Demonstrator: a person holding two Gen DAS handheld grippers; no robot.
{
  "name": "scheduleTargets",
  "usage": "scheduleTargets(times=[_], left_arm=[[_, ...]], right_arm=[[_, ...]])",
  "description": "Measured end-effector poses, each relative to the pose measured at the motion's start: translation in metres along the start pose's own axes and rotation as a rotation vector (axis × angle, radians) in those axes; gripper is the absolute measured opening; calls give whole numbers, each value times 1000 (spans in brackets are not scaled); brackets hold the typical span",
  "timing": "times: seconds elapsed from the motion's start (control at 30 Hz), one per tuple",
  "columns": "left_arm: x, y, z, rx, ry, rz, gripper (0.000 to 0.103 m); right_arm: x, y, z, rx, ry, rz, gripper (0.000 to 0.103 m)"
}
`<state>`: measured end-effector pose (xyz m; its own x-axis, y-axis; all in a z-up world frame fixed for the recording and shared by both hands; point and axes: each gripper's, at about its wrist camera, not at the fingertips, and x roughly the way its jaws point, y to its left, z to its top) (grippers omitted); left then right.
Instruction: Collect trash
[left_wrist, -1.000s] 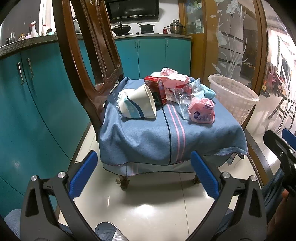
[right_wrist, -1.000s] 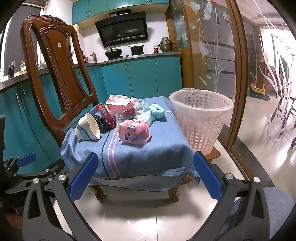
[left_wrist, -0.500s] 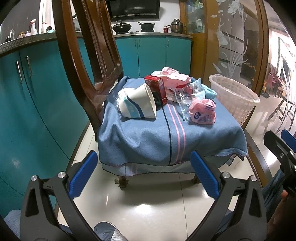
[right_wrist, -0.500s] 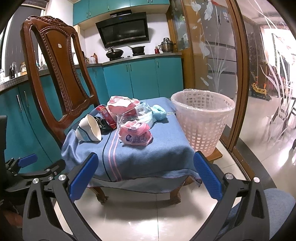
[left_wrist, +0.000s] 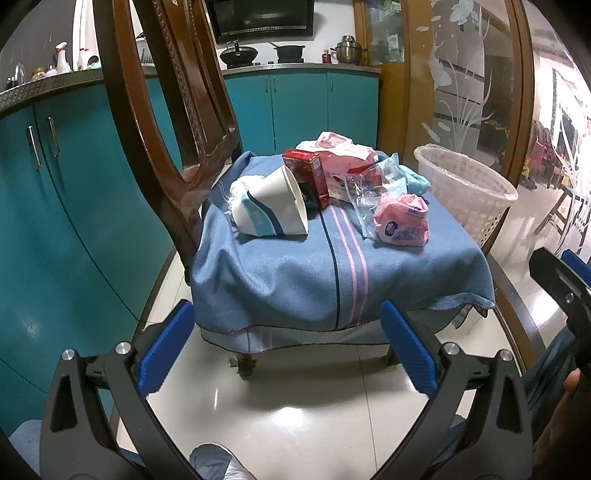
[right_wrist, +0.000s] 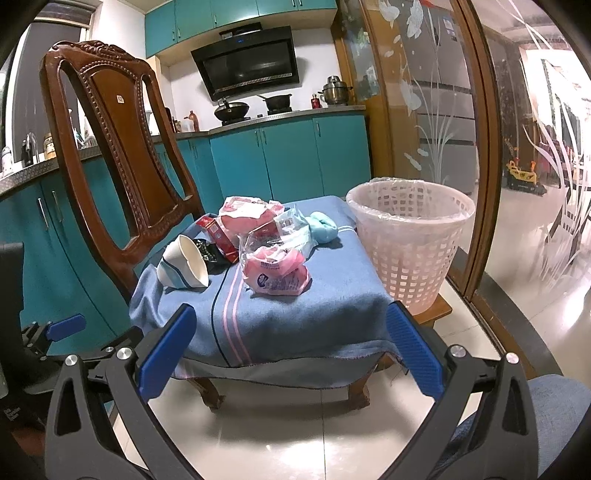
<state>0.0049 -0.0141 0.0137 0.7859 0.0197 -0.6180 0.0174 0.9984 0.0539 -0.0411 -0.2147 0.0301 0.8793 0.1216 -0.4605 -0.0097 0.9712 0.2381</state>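
Trash (right_wrist: 275, 275) heaped on chair (right_wrist: 122, 147); basket (right_wrist: 410, 243) beside; grippers clear.

Left gripper (left_wrist: 286, 343) jaws wide apart, short of blue-draped chair (left_wrist: 332, 273), paper cup (left_wrist: 271, 214), pink wrapper (left_wrist: 402, 219), basket (left_wrist: 467, 188)

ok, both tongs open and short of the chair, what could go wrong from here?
1. The white paper cup lies tipped on its side near the cloth's left edge; a nudge could roll it off.
2. The trash sits on a loose blue cloth; snagging it could drag everything.
3. The crumpled clear plastic bag overlaps the pink wrapper, so one grab may lift both or drop one short of the white lattice bin.
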Motion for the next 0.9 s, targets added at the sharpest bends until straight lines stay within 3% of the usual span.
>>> scheduleTargets(times=[0.43, 0.6, 0.8, 0.9], left_arm=[[-3, 3, 1, -12, -12, 10, 100], [-10, 1, 0, 4, -93, 28, 100], [-5, -1, -5, 51, -116, 3, 100], [-5, 0, -7, 49, -132, 29, 100]], right_arm=[[0, -2, 0, 7, 2, 2, 100], [-1, 1, 0, 0, -7, 2, 100], [-6, 3, -2, -9, -72, -17, 100], [-9, 1, -4, -3, -125, -11, 100]])
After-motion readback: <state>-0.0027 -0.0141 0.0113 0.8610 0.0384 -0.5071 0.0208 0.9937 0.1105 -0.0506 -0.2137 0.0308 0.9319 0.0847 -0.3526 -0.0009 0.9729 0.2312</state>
